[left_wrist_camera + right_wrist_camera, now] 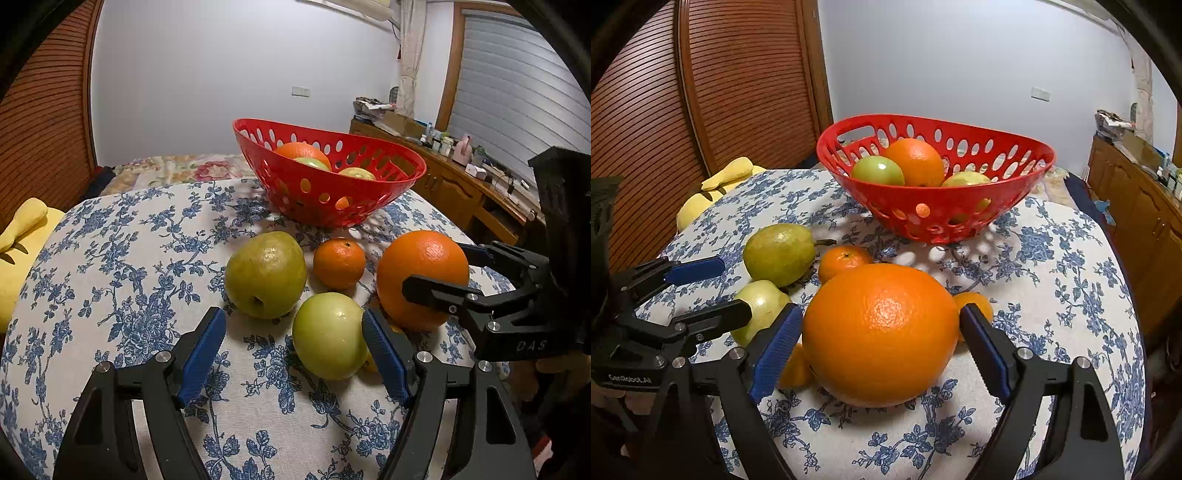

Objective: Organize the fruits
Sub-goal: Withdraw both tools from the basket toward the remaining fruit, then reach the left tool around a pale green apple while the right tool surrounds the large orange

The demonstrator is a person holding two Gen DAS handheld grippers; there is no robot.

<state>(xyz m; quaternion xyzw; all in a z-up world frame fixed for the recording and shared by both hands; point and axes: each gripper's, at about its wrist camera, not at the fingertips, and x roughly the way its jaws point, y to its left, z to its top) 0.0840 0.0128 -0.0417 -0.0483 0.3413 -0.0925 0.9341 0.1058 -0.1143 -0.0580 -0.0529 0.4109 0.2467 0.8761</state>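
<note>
A red perforated basket (373,199) (1027,182) at the back of the table holds an orange and two green fruits. In front lie a green pear (265,275) (779,254), a small mandarin (339,263) (843,260), a green apple (328,335) (764,301) and a big orange (423,275) (881,334). My left gripper (295,354) (705,291) is open, with the apple against its right pad. My right gripper (881,349) (439,266) is open around the big orange, both pads close to its sides. Small orange pieces (975,301) lie beside the big orange.
The round table (110,280) has a blue floral cloth. A yellow plush toy (22,236) (713,188) lies at its left edge. A wooden cabinet (454,184) with clutter stands to the right, and a slatted wooden door (701,92) to the left.
</note>
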